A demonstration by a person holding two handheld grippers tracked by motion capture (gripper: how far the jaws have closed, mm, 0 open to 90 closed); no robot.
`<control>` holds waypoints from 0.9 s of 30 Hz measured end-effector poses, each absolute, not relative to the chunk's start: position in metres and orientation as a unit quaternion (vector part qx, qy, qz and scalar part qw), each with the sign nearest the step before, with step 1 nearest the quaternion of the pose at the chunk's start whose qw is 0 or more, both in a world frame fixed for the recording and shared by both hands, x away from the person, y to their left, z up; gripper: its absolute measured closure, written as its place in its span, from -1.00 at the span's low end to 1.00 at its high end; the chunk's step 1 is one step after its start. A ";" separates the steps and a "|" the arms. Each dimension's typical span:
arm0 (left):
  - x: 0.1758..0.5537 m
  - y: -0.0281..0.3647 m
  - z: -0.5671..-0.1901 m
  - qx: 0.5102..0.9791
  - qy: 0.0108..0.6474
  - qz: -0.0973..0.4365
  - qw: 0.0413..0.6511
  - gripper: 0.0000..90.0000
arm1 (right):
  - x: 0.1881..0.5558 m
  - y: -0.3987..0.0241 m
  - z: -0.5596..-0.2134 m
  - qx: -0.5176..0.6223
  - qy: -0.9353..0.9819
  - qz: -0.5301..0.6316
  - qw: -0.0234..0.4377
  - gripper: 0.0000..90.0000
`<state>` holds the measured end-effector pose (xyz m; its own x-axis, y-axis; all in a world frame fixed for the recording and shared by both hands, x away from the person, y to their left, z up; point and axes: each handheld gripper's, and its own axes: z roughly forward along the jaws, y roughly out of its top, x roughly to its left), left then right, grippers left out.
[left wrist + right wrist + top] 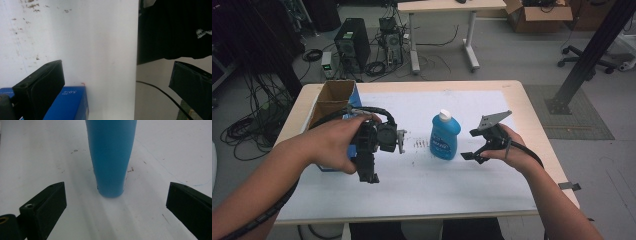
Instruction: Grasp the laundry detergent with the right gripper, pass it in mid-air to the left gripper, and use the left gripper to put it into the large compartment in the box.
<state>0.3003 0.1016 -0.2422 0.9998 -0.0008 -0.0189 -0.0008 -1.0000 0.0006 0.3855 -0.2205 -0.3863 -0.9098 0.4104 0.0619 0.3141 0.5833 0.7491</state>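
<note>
The blue bottle [445, 135] stands upright near the middle of the white sheet [432, 180] that covers the table [532, 107], with its white cap [444, 116] on top. From the bottle, the right gripper [473, 145] is at about 3 o'clock, near but not touching. In the right gripper view its two black jaws stand wide apart with nothing between them, and the bottle's lower body [111, 157] rises straight ahead at 12 o'clock, a little beyond the tips.

The step in hand seems to be the approach for a grasp on the bottle. To do it well, I think the person should slide the right gripper forward along the same line until the body of the bottle is deep between the jaws, not only at the tips. The jaws should stay low and level, so that they meet the wider lower part and not the narrow neck. Closing should be slow and even, because a push from one jaw alone could tip the bottle.

The left gripper [369, 172] is at 9 o'clock from the bottle, well apart, just beside the blue cardboard box [334, 97]. Its jaws are also spread and empty. It can keep this place, since it is not in the way.
</note>
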 end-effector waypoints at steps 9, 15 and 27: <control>0.300 0.102 -0.247 1.000 -0.003 -0.016 -0.001 -1.00 | 0.385 -0.213 -0.398 0.216 0.873 0.434 0.064 -0.95; 0.300 0.101 -0.248 1.000 -0.002 -0.014 0.003 -1.00 | 0.386 -0.209 -0.406 0.223 0.864 0.447 0.063 -0.96; 0.300 0.100 -0.252 1.000 -0.004 -0.016 0.002 -1.00 | 0.388 -0.196 -0.415 0.220 0.844 0.483 0.071 -0.97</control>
